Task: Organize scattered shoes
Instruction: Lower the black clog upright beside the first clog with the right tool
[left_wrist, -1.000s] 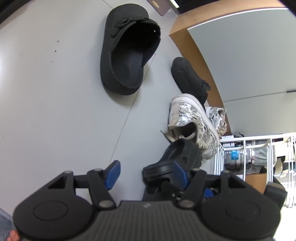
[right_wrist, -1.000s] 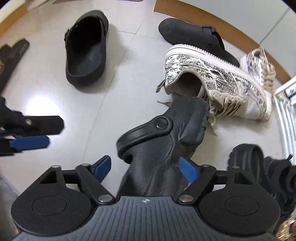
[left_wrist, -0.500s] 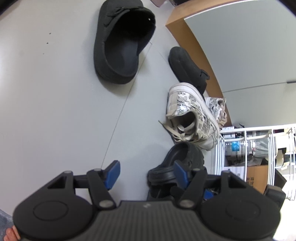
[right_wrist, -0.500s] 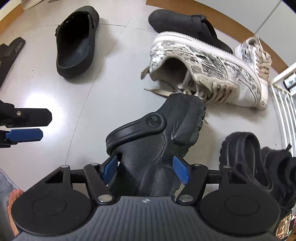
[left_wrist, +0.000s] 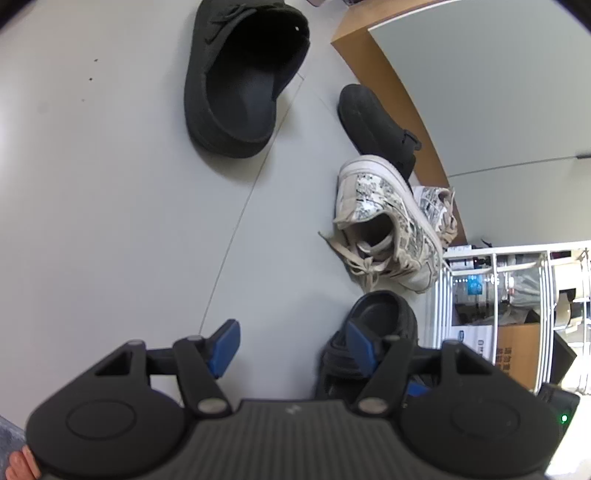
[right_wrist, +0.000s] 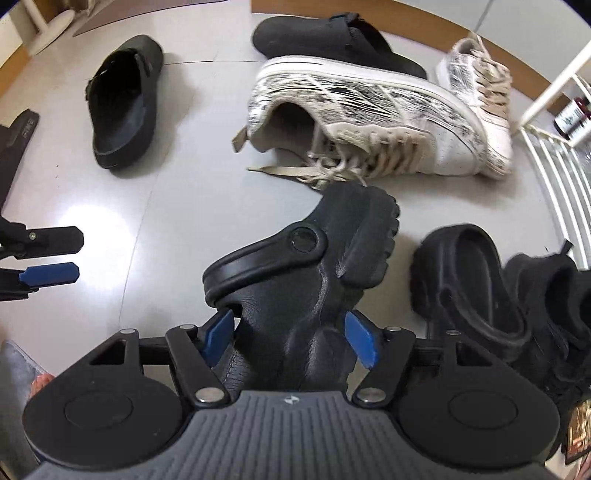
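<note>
black clog (right_wrist: 306, 288) hangs over the floor (right_wrist: 184, 206), left of its mate (right_wrist: 469, 280). left tool (left_wrist: 291, 345) gapes, holding nothing; right tool (right_wrist: 291, 336) clamps its upper. looks light, rubbery, squishy, so pinching the stiffer midfoot seems safest.

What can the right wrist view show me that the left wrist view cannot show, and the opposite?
Only the right wrist view shows the right claw shut on the black clog, and a black knit shoe. Only the left wrist view shows the left claw open over bare floor, and boxes behind the white rack. Both show the printed sneakers and the black mule.
</note>
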